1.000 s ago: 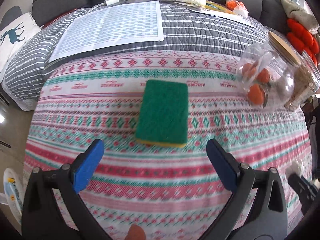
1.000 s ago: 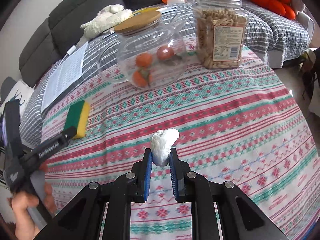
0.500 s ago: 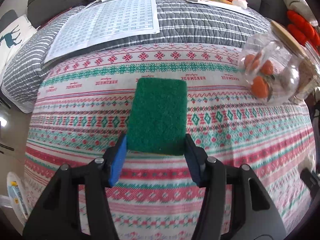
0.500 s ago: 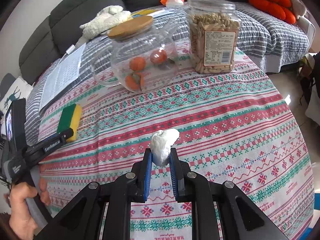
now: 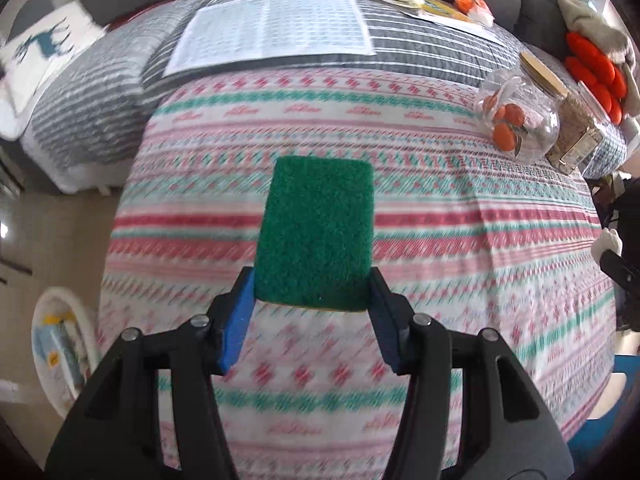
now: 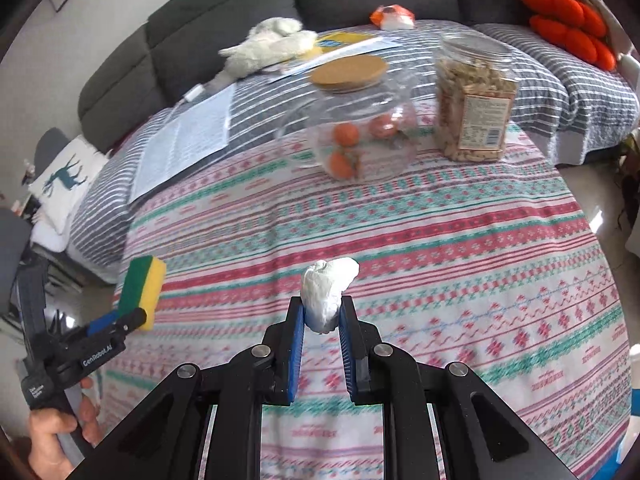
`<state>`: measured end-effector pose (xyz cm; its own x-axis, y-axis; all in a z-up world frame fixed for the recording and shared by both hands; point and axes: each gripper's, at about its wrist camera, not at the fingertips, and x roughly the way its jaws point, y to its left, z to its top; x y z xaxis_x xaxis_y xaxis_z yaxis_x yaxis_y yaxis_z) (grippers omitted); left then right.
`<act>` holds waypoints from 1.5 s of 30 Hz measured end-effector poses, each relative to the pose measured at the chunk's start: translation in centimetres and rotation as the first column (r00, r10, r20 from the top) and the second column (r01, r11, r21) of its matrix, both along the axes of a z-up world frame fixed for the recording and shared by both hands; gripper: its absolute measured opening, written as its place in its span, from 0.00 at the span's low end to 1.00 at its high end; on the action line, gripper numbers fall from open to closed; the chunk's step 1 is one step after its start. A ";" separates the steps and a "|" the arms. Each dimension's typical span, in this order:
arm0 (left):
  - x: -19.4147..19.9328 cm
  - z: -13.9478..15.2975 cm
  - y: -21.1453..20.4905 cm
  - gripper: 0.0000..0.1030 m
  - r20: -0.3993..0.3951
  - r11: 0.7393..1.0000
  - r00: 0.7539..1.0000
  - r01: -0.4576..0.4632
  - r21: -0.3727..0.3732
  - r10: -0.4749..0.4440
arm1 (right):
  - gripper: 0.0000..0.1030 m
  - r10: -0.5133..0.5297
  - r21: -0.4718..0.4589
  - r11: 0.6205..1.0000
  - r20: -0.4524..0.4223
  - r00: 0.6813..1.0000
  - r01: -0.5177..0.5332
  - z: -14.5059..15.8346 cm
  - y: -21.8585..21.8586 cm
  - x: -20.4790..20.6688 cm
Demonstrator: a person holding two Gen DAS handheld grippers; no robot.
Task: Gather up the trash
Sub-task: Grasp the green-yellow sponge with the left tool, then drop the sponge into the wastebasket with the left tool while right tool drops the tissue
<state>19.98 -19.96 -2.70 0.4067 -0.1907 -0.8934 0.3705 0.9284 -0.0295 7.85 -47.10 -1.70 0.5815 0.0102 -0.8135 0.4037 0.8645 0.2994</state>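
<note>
Grey sofa [image 6: 224, 20] runs along the back w/ a striped grey quilt [image 6: 560, 92] over the seat; in front, the counter [image 5: 460, 208] under a red/green/white patterned cloth. On the quilt – a printed sheet [image 5: 276, 28] and a white plush toy [image 6: 268, 44]. At the counter's far side a clear jar [image 6: 360, 136] w/ cork lid holds orange fruit, a plastic jar of nuts [image 6: 476, 100] just beside it on the right. White basket [image 5: 60, 344] on the floor off the counter's left edge. Left tool [image 5: 312, 300] clenched on a green-and-yellow sponge [image 5: 320, 236], gripped at its near end, green face up, lifted clear of the cloth; a hand [image 6: 52, 436] holds that tool's handle. Right tool [image 6: 322, 320] clamped on a crumpled white paper wad [image 6: 326, 292] – the wad sticks up past the tips, above the cloth.
</note>
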 end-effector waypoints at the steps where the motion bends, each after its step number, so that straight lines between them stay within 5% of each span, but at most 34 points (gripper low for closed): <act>1: -0.2 0.1 1.0 0.55 -0.008 1.000 1.000 -0.012 -0.014 0.012 | 0.17 0.012 0.002 1.000 -0.001 1.000 -0.012 0.1 0.5 0.0; 17: -3.1 1.6 13.3 0.55 -0.044 0.980 0.988 -0.151 -0.130 0.147 | 0.17 0.187 0.003 0.982 -0.031 0.982 -0.187 0.6 9.6 -1.6; 30: -4.4 2.7 22.5 0.55 -0.021 0.965 0.972 -0.235 -0.116 0.234 | 0.17 0.310 0.007 0.951 -0.031 0.950 -0.310 0.8 16.8 0.4; 45: -3.0 -1.1 34.2 0.55 -0.142 0.879 0.881 -0.467 -0.097 0.452 | 0.17 0.466 0.026 0.885 -0.069 0.882 -0.465 -1.3 28.0 6.2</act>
<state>16.95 14.26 -3.79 0.3747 -0.1194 -0.9194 -0.1096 0.9790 -0.1717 14.02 -19.13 -2.99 0.4490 0.2723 -0.8510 -0.0242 0.9558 0.2930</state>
